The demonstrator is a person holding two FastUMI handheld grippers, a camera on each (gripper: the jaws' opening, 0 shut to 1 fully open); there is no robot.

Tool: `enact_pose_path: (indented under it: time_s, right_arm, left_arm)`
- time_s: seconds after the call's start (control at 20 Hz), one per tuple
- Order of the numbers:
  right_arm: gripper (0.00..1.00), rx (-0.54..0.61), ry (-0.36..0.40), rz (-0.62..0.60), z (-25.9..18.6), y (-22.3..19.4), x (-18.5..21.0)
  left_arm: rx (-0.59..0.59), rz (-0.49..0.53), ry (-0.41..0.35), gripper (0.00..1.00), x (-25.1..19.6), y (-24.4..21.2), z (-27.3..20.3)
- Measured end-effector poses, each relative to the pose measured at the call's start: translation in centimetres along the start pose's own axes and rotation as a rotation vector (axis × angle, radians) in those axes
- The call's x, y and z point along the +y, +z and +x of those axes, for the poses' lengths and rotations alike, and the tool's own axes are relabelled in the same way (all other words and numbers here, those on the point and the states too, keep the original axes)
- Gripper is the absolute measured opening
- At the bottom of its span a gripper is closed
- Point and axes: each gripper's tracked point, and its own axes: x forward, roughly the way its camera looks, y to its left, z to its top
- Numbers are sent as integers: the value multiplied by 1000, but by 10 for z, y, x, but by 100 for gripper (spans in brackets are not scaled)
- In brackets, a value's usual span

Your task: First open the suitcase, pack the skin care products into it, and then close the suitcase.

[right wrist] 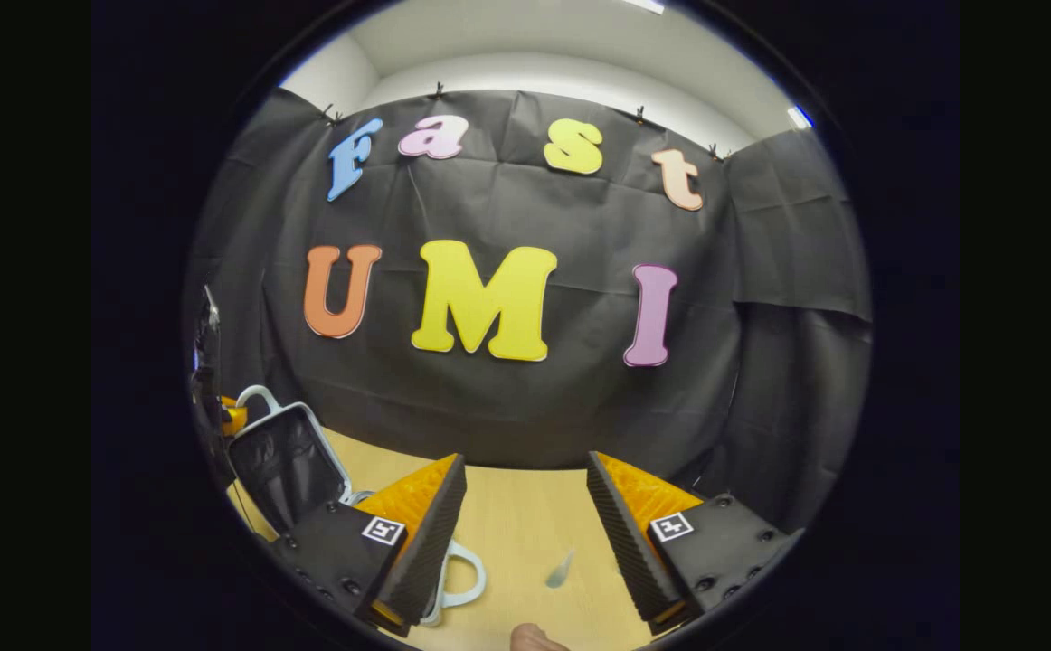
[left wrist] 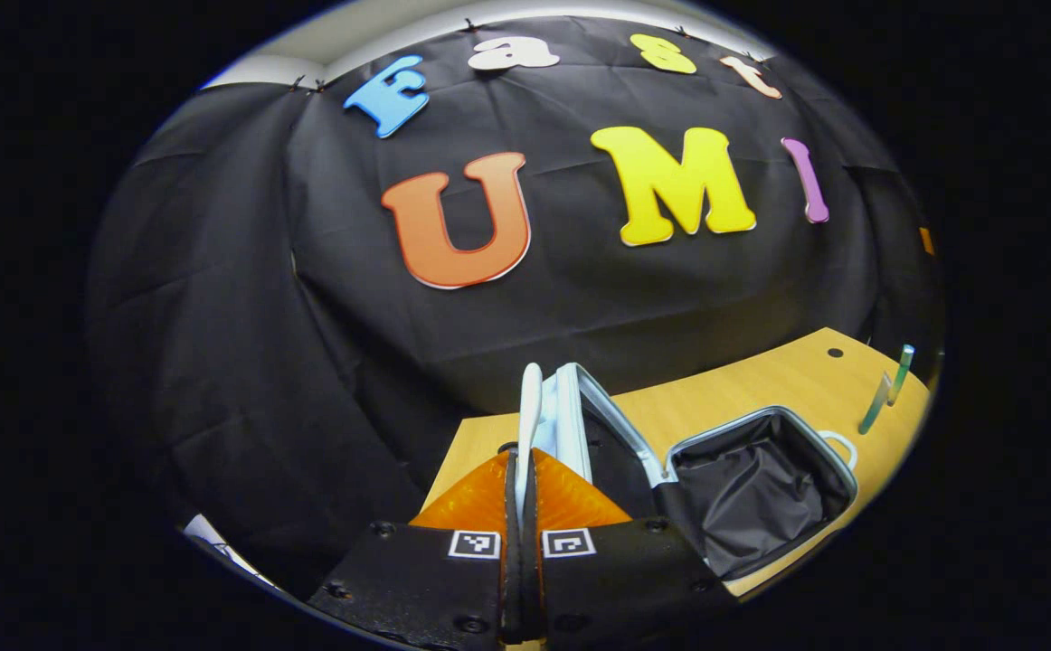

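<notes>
My left gripper (left wrist: 522, 470) is clamped on the white handle (left wrist: 530, 416) at the edge of the suitcase (left wrist: 752, 488) lid, holding it raised. The case lies open on the wooden table (left wrist: 743, 384), its dark lining showing. Two slim tubes (left wrist: 887, 387) stand beyond it. My right gripper (right wrist: 525, 506) has its jaws wide apart above the table, over a small tube (right wrist: 560, 570).

From my left gripper view, the open suitcase (left wrist: 743, 488) lies on the table (left wrist: 761, 380), its lid (left wrist: 571, 425) upright to the left of the lined base. Two tubes (left wrist: 887, 389) stand behind and right of it. In my right gripper view, the suitcase (right wrist: 286, 461) sits far left.
</notes>
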Motion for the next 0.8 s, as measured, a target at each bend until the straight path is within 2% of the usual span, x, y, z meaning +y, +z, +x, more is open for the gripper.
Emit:
enact_pose_path:
  time_s: [0.1,0.2,0.3,0.55,0.8]
  right_arm:
    - [80,5,-5,-5,-1,-1,-1]
    - [79,12,-14,-2,-1,-1,-6]
    - [78,31,-36,-2,0,-5,-16]
    - [80,73,-94,8,1,-16,-39]
    - [78,86,-118,-23,-6,-23,-48]
  left_arm:
    - [40,-20,33,3,16,-24,10]
    - [81,-100,59,3,28,-54,23]
    - [121,-188,49,3,37,-86,39]
    - [246,-323,46,3,35,-155,59]
    - [297,-451,32,4,28,-186,69]
